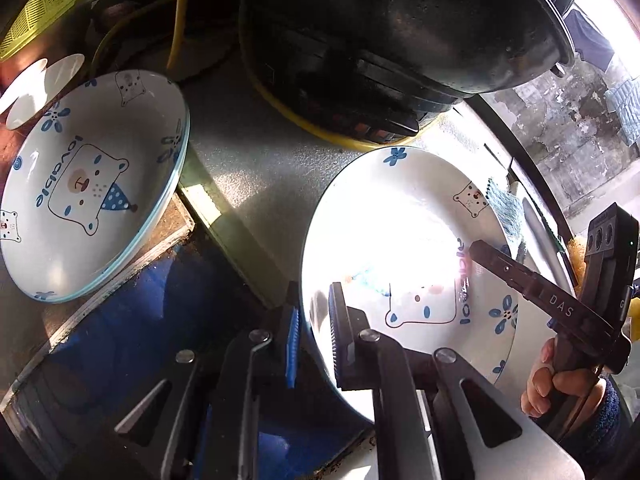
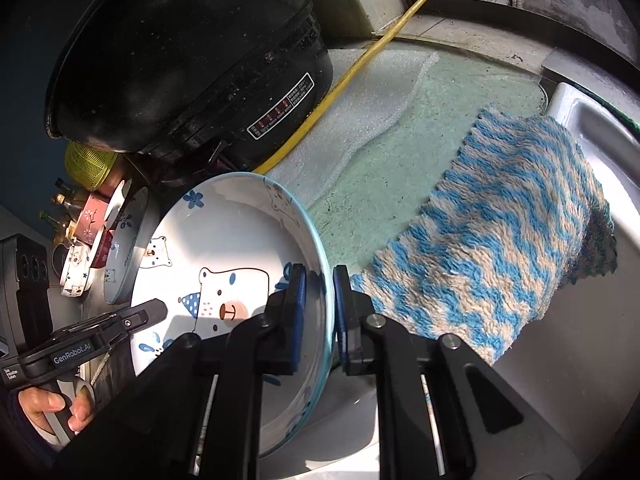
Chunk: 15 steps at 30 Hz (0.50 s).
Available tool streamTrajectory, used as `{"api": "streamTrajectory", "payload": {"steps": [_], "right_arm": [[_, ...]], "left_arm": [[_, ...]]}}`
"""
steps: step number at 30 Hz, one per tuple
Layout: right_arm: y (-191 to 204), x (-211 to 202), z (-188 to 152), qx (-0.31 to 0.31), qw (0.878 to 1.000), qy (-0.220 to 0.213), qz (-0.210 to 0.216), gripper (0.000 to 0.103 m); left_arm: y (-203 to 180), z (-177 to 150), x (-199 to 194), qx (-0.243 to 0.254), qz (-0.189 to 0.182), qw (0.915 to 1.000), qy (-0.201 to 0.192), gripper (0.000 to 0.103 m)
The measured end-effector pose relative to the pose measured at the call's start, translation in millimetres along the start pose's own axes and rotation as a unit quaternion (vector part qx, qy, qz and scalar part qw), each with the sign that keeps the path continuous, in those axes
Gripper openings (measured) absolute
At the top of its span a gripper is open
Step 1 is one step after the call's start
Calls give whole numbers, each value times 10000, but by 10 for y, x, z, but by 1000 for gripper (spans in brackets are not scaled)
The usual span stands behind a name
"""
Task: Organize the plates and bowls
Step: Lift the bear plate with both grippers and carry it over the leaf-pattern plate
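A white bear-print plate [image 1: 404,216] with a blue rim lies between my two grippers. My left gripper [image 1: 316,320] is shut on its left rim, one pad under the edge and one inside. In the right wrist view my right gripper [image 2: 320,292] is shut on the opposite rim of the same plate [image 2: 224,232]. The right gripper's upper finger [image 1: 516,276] reaches over the plate's far side, held by a hand [image 1: 556,388]. The left gripper's finger [image 2: 136,316] shows at the plate's other edge. A matching plate [image 1: 92,184] sits apart on the left, seemingly stacked on another.
A big black cooker [image 1: 400,40] stands just behind the plates, with a yellow cable [image 2: 340,80] beside it. A blue-and-white wavy cloth [image 2: 500,220] hangs over the steel sink's edge [image 2: 592,132]. Small bowls and bottles [image 2: 88,220] and a green basket [image 1: 52,4] crowd the far left.
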State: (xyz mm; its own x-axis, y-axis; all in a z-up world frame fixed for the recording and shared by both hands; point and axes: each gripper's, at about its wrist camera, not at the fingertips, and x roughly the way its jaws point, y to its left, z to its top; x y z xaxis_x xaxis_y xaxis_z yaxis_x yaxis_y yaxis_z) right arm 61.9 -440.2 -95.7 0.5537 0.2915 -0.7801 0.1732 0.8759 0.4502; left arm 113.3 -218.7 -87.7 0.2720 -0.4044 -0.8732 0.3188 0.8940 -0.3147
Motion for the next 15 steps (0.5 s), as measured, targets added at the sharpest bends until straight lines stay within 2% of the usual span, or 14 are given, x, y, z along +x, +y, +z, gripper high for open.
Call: {"api": "streamTrajectory", "payload": {"steps": [15], "right_arm": [[541,-117,-14,-479,9987,-44,149,14]], "left_arm": [[269,-152,-471,-223,48,9990,-372,11]]}}
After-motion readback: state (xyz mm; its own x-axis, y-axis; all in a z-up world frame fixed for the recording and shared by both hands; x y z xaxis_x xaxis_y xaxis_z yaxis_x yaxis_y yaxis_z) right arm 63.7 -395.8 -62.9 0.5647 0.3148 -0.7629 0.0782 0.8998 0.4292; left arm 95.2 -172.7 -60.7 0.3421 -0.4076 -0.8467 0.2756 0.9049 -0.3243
